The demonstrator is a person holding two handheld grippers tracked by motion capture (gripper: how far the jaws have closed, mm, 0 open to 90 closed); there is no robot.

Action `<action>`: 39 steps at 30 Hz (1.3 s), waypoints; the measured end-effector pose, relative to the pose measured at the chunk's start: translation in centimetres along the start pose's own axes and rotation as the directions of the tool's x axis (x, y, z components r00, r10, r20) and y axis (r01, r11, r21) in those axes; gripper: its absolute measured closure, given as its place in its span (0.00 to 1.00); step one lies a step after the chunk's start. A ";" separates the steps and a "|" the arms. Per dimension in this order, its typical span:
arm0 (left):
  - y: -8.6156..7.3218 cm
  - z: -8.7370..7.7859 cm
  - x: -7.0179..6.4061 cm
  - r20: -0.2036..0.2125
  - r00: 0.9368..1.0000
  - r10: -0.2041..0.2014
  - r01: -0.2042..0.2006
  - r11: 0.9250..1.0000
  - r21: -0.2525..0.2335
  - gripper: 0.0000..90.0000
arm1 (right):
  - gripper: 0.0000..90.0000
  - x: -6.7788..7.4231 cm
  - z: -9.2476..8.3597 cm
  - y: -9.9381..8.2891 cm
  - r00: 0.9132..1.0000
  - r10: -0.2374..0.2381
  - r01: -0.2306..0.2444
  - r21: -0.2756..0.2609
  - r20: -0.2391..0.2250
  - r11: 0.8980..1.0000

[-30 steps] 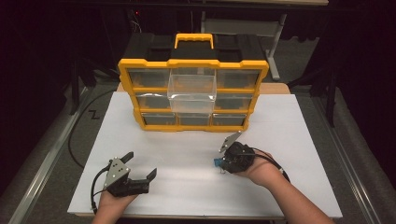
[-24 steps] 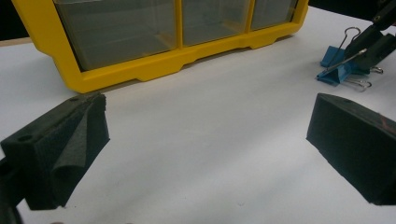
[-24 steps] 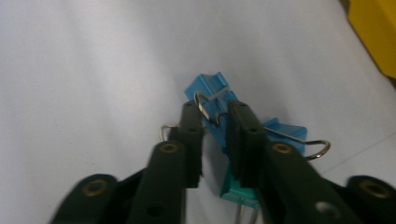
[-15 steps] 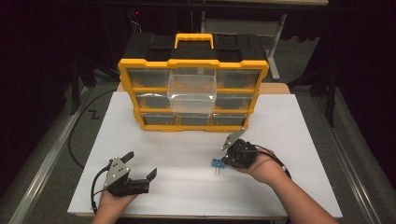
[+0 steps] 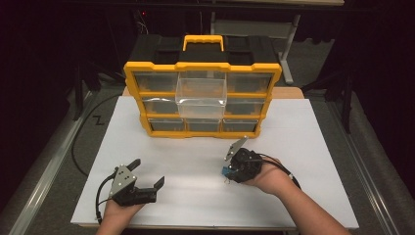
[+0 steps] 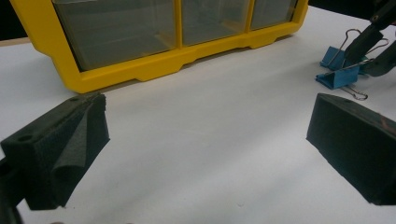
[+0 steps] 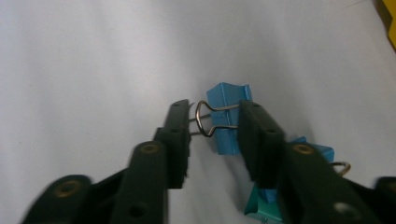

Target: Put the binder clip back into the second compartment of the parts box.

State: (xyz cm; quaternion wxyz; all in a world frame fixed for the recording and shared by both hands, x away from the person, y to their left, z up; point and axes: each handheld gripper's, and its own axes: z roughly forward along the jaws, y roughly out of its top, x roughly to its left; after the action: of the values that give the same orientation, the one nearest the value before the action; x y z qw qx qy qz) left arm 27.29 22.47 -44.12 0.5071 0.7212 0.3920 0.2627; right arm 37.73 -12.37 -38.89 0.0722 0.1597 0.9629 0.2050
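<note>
Two claws sit nearest us on the white worktop [image 5: 303, 127], one in each hand. Our left claw [image 5: 147, 177] rests close to the worktop's near edge with its jaws spread wide and nothing between them; in the left gripper view plain white surface runs between the two black pads. Our right claw [image 7: 212, 135] points down at a cluster of blue binder clips [image 5: 225, 172], a little farther in and to the right of the middle. In the right gripper view its jaws have just been opening: one blue binder clip [image 7: 228, 114] stands between them, its wire handle [image 7: 204, 122] by the left pad, and a gap shows between that pad and the clip, so we read the jaws as parted and not pinching. More blue clips [image 7: 280, 186] lie just beside and under the right jaw. The left gripper view shows the same clips [image 6: 340, 70] off to the right, well apart from the left claw. Between the two claws the surface lies bare, and a broad bare strip separates both from the yellow drawer organizer [image 5: 134, 90] standing at the far side. Its middle clear drawer [image 5: 201, 93] is pulled out toward us, overhanging the lower row. Bare margins flank the organizer left and right, out to the side edges.
</note>
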 end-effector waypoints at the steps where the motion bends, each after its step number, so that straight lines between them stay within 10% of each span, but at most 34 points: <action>1: 0.0 0.0 0.0 0.000 1.000 0.000 0.000 1.000 0.000 0.00 | 0.84 0.0 -0.1 0.1 1.000 -0.011 0.011 0.000 0.017 1.000; 4: -0.1 0.0 0.1 0.001 1.000 0.001 -0.001 1.000 0.001 0.00 | 1.00 -0.2 -1.2 0.2 0.998 -0.022 0.025 -0.038 0.064 0.999; 13: 0.0 0.1 -0.2 0.003 1.000 0.011 -0.011 1.000 0.000 0.00 | 1.00 -0.1 -2.8 -0.4 0.997 -0.039 0.036 -0.045 -0.073 0.998; 25: 0.0 0.1 -0.2 0.003 1.000 0.021 -0.021 1.000 0.004 0.00 | 1.00 -1.2 -8.0 0.3 0.990 -0.013 0.010 -0.018 -0.137 1.000; 39: -0.1 0.2 -0.3 0.009 0.999 0.035 -0.035 0.999 0.010 0.00 | 1.00 -2.2 -13.9 3.6 0.993 -0.060 0.060 -0.007 -0.104 0.998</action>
State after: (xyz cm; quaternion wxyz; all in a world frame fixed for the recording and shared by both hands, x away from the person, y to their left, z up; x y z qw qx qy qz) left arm 27.22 22.15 -44.23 0.5003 0.7318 0.3784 0.2664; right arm 37.93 -15.17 -24.63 0.0284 0.1195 0.9693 0.2128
